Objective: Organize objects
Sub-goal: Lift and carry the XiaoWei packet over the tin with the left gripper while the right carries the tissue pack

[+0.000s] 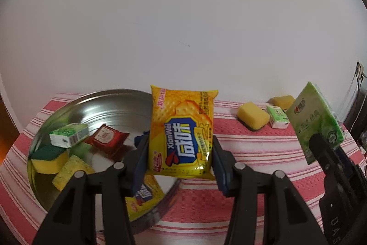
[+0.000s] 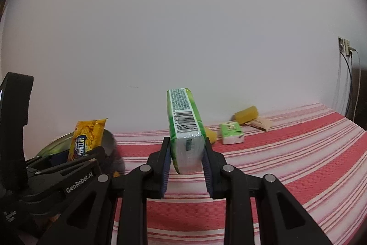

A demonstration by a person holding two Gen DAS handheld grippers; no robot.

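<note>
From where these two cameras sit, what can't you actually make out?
- Left wrist view: the yellow cracker packet in the left gripper hides part of the metal basin.
- A blue item behind the packet cannot be identified.
- Right wrist view: the green tissue pack in the right gripper covers most of a yellow sponge.
- The beige packet by the wall is too small to read.

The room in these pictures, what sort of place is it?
Probably a home room: a table under a red striped cloth against a plain white wall, with a wall socket and household sponges and snack packs.
</note>
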